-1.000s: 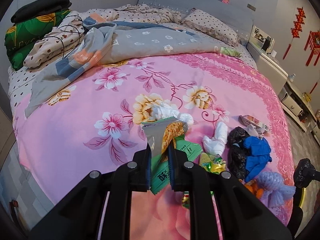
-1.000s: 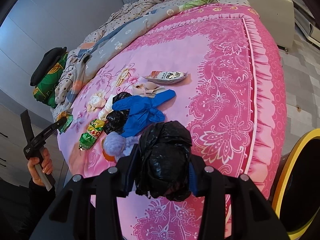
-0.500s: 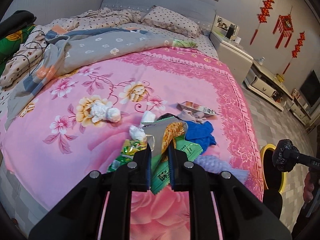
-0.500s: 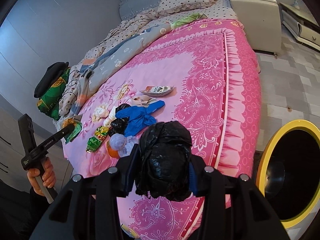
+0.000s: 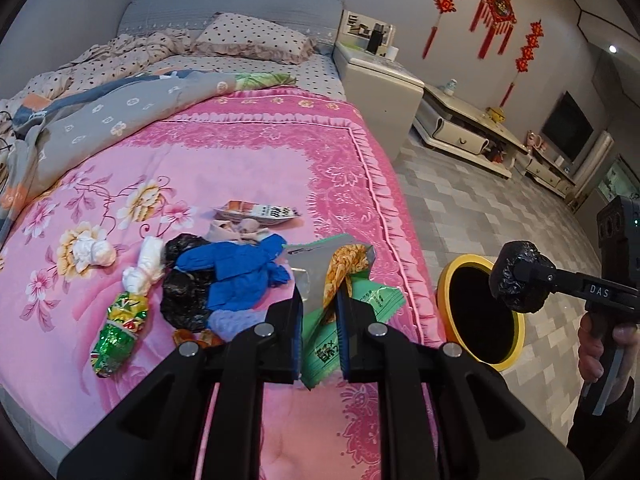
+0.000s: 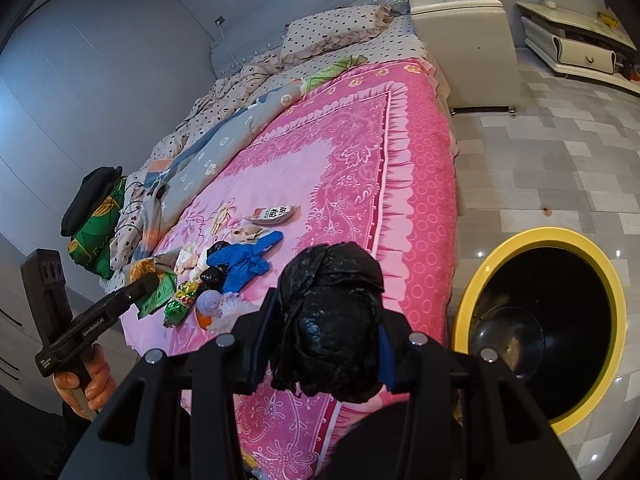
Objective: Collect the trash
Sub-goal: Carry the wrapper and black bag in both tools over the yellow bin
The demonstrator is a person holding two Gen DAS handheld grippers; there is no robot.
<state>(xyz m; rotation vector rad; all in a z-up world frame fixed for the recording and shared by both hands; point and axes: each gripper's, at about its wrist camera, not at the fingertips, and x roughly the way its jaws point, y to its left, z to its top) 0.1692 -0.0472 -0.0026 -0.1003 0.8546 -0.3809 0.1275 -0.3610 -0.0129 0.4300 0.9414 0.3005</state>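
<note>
Bedroom scene: a bed with a pink floral cover, grey tiled floor, white cabinets along the far wall, red hangings above them. On the floor just off the bed's right edge stands a round bin with a yellow rim and black inside.

Left gripper has its fingers pinched tight on a flat snack wrapper, green and silver with orange print; the wrapper sticks up between the pads, above the bed's right edge near the foot. Right gripper has its fingers partly apart, clamped on a crumpled black bag ball. In the left view that ball hangs over the bin's opening; a hand grips the handle.

Loose trash remains on the cover near the foot edge, bunched together:
- blue glove, lying over a black plastic wad
- white crumpled tissue, touching the black wad
- another white tissue, apart, toward the left edge
- green-gold foil wrapper, nearest the foot edge
- lavender bundle and an orange scrap, just behind the left fingers
- printed flat packet and a beige scrap, farther up the bed

Grey flowered quilt and a dotted pillow sit at the head end.
</note>
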